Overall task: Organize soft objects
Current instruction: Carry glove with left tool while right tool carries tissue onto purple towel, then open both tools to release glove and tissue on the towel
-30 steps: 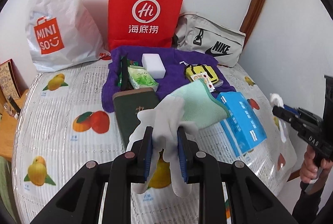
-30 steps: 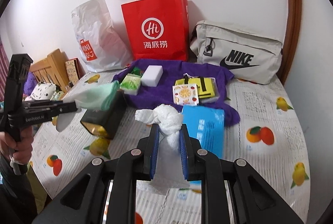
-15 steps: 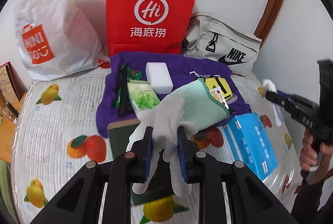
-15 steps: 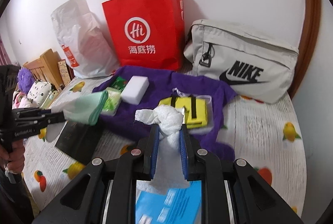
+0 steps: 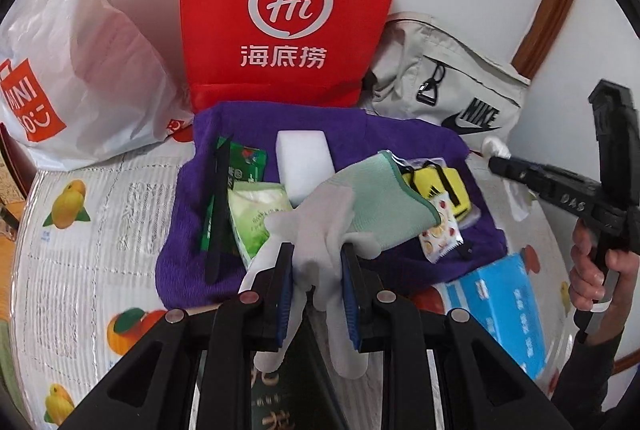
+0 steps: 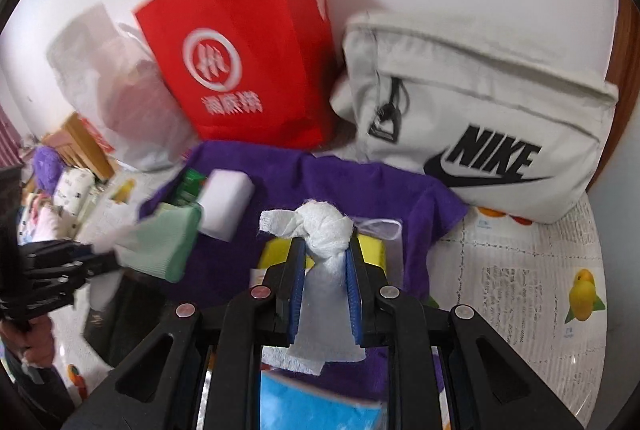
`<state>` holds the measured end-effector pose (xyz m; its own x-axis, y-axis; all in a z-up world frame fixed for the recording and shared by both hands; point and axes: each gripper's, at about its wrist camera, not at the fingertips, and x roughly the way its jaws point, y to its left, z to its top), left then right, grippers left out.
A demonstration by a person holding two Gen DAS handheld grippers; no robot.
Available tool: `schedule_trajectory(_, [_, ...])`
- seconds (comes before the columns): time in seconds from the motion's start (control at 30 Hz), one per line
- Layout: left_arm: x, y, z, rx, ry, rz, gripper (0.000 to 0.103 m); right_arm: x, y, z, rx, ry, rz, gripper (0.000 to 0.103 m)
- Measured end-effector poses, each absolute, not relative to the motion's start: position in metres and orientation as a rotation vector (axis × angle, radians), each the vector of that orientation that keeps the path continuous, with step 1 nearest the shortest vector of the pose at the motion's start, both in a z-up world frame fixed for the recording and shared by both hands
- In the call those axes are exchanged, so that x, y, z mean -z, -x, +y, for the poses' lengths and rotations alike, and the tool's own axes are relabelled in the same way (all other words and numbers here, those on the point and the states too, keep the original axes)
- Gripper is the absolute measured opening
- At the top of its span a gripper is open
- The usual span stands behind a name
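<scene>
My left gripper [image 5: 317, 262] is shut on a white glove with a mint-green cuff [image 5: 372, 196] and holds it above the purple towel [image 5: 400, 134]. My right gripper [image 6: 325, 262] is shut on a knotted white cloth [image 6: 324, 230] and holds it over the towel [image 6: 360, 182] in front of the grey Nike bag [image 6: 480, 118]. On the towel lie a white sponge [image 5: 306, 162], a green tissue pack [image 5: 260, 218], a yellow pouch [image 5: 440, 186] and a fruit-print sachet [image 5: 440, 234]. The glove also shows at the left of the right wrist view [image 6: 164, 242].
A red paper bag [image 5: 288, 10] stands against the wall, with a white Miniso bag [image 5: 72, 70] on its left and the Nike bag [image 5: 452, 90] on its right. A blue tissue box [image 5: 504, 310] and a dark green book [image 5: 280, 390] lie near me on the fruit-print tablecloth [image 5: 100, 210].
Both grippers have moved forward toward the bags with their loads still held. The right one has closed in on the Nike bag; the left one now hangs over the towel.
</scene>
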<state>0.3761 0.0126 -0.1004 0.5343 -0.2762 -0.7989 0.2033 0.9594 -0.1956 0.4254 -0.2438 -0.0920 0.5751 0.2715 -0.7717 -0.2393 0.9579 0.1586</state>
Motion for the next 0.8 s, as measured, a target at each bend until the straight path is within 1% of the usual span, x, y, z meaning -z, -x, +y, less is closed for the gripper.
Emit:
schedule_trajectory(0.13, [0.108, -0.387, 0.008, 0.308, 0.083, 0.979, 0.021, 0.114, -0.44, -0.243, -0.297, -0.033, 0.977, 0.02])
schedule_trajectory(0.4, [0.118, -0.421, -0.009, 0.291, 0.042, 1.011, 0.021, 0.138, -0.449, -0.238, -0.311, 0.019, 1.032, 0.02])
schedule_trajectory(0.57, [0.129, -0.437, -0.014, 0.268, 0.019, 1.02, 0.022, 0.147, -0.454, -0.241, -0.315, 0.026, 1.064, 0.021])
schedule_trajectory(0.6, [0.131, -0.438, -0.015, 0.274, 0.017, 1.022, 0.024, 0.148, -0.455, -0.242, -0.316, 0.022, 1.067, 0.021])
schedule_trajectory(0.63, [0.132, -0.438, -0.016, 0.277, 0.009, 1.022, 0.024, 0.149, -0.456, -0.243, -0.318, 0.02, 1.069, 0.021])
schedule_trajectory(0.8, [0.132, -0.439, -0.023, 0.276, -0.033, 0.997, 0.024, 0.152, -0.457, -0.241, -0.319, 0.017, 1.071, 0.022])
